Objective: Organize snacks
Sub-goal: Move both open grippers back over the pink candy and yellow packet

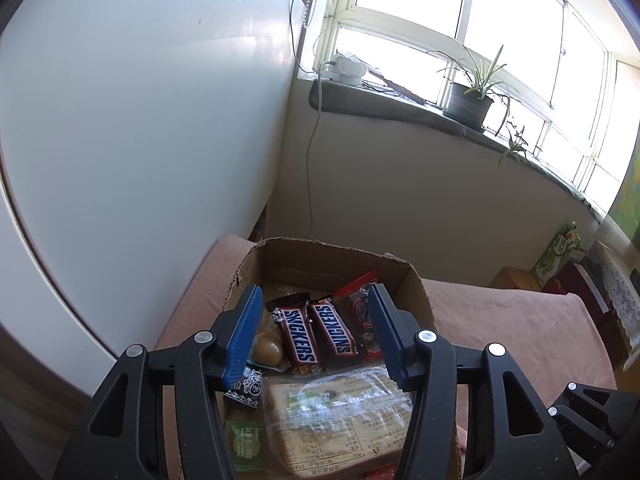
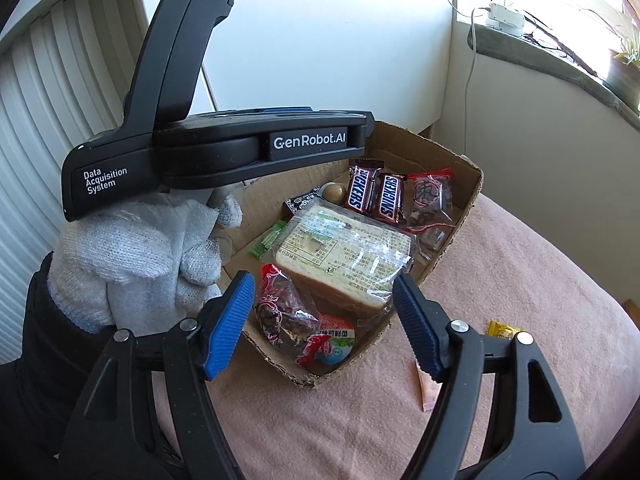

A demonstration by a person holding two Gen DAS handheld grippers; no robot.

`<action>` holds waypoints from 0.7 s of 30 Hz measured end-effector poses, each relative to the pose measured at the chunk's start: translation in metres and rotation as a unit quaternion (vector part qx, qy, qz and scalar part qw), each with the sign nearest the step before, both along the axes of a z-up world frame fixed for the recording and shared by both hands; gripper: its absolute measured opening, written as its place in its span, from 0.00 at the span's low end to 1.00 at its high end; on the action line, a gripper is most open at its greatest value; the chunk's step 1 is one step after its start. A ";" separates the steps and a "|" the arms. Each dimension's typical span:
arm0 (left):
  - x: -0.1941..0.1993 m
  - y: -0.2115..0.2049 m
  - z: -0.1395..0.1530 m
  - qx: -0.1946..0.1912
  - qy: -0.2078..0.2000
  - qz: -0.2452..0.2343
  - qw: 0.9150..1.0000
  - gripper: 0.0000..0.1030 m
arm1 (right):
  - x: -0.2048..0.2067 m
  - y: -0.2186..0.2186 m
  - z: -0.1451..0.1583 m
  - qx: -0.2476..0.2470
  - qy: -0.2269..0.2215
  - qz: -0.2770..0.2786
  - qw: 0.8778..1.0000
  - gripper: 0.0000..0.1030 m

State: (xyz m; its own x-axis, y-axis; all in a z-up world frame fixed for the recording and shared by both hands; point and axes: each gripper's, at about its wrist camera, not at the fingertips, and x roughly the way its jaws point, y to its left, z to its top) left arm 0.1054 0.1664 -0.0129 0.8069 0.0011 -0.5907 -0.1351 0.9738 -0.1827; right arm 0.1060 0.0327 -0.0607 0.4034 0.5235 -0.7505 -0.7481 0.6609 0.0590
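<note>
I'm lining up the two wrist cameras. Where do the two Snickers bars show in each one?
Left wrist view: the Snickers bars lie side by side at lower centre, framed between the left claw's fingers, beyond the wrapped bread.
Right wrist view: the Snickers bars sit just above centre, at the far end of the cardboard box.
Shared landmark: the wrapped bread, just on the near side of the bars in both.

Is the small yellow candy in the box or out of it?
Out: the yellow candy lies on the pink cloth, beside the cardboard box.
</note>
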 end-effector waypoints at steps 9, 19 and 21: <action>-0.001 -0.006 0.000 0.005 -0.002 -0.007 1.000 0.52 | 0.004 -0.016 0.001 -0.003 -0.004 -0.014 1.000 0.72; -0.006 -0.023 0.001 0.000 -0.005 -0.033 0.999 0.53 | 0.029 -0.079 0.014 0.014 -0.007 -0.084 0.996 0.72; -0.008 -0.029 0.002 -0.002 -0.006 -0.042 0.999 0.53 | 0.036 -0.093 0.015 0.015 -0.007 -0.099 0.995 0.72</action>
